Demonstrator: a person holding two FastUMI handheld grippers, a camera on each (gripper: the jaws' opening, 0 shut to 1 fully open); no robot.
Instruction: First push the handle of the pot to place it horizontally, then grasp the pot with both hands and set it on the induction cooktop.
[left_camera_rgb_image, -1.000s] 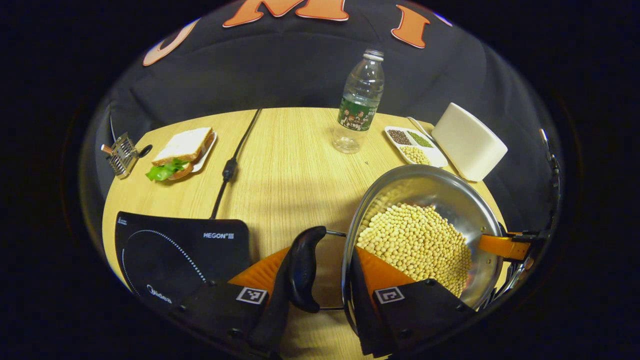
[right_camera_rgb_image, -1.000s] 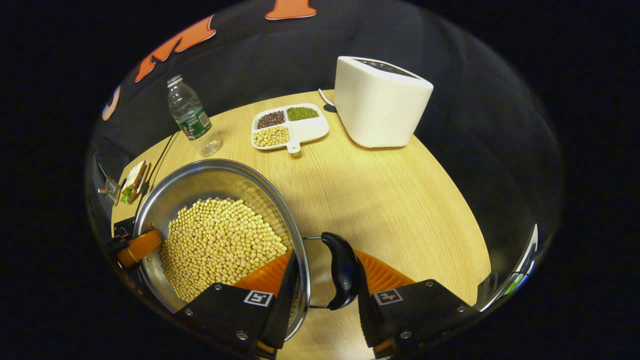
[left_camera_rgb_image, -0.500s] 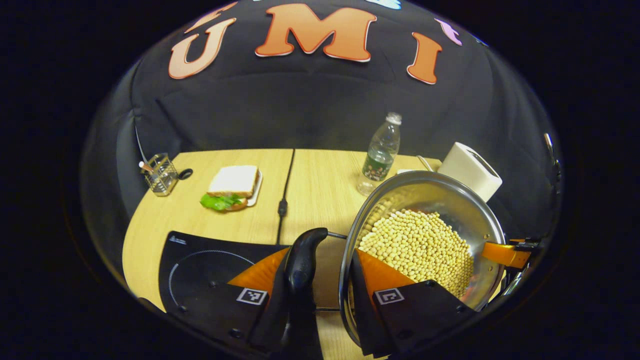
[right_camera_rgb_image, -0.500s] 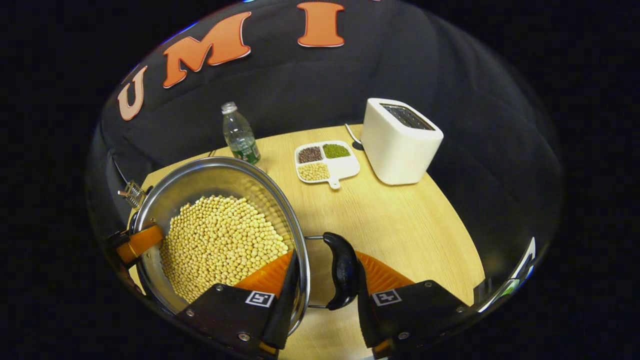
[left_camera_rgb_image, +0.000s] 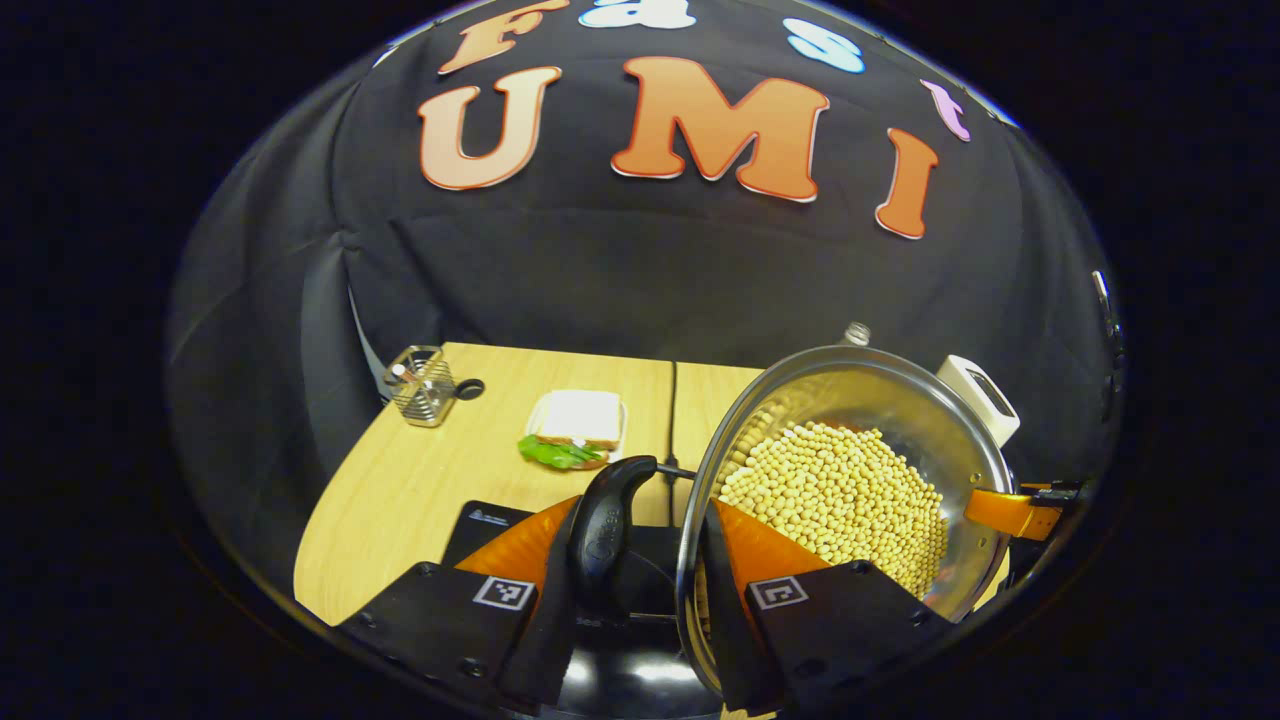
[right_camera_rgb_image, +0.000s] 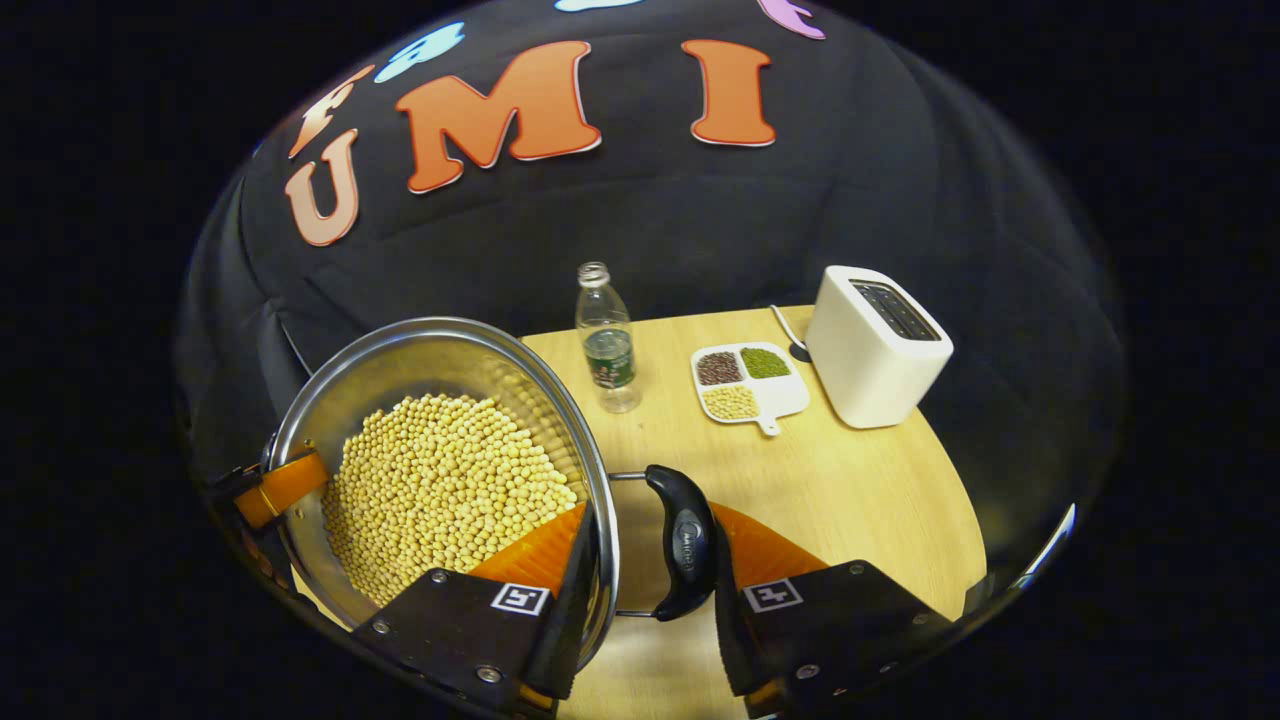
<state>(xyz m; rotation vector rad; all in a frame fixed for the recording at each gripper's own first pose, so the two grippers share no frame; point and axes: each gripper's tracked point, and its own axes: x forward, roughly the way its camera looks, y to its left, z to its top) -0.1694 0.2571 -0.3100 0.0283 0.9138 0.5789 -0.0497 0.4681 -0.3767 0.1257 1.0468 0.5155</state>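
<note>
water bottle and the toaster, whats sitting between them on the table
In the right gripper view, a white divided dish of beans lies on the table between the water bottle and the toaster.

In the left gripper view, the pot (left_camera_rgb_image: 850, 470) is ahead and to the right of the left gripper (left_camera_rgb_image: 640, 560), with beans (left_camera_rgb_image: 835, 500) in it. The cooktop (left_camera_rgb_image: 610, 600) lies under the gripper. Farther ahead on the table (left_camera_rgb_image: 420, 500) are a sandwich (left_camera_rgb_image: 575, 428) and, to its left, a wire holder (left_camera_rgb_image: 420, 385). In the right gripper view, the pot is left of the right gripper (right_camera_rgb_image: 650, 560); a bottle (right_camera_rgb_image: 608, 338), a tray (right_camera_rgb_image: 750, 382) and a toaster (right_camera_rgb_image: 875, 345) stand ahead, left to right.
</note>
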